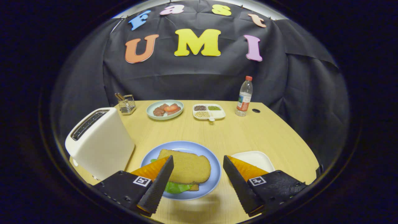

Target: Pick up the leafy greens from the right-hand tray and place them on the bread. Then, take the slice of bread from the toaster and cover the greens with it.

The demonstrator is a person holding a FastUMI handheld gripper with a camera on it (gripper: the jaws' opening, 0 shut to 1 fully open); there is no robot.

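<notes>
Gripper (196, 172) spread, holding nothing. Between its fingers: top bread slice (186, 166) over leafy greens (176, 187) on blue plate (214, 174). Bread likely light, crumbly; grip opposite edges gently. Beyond left: toaster (99, 141). Right-hand tray (256, 158) bare.

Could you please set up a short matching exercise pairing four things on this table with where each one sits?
Things:
1. toaster
2. top bread slice
3. water bottle
4. leafy greens

Places:
A. at the table's far edge, beside the divided dish
B. between two bread slices on the blue plate
C. beside the blue plate, slots showing no bread
D. on the greens, just ahead of the open gripper

Pairs: 1-C, 2-D, 3-A, 4-B
</notes>
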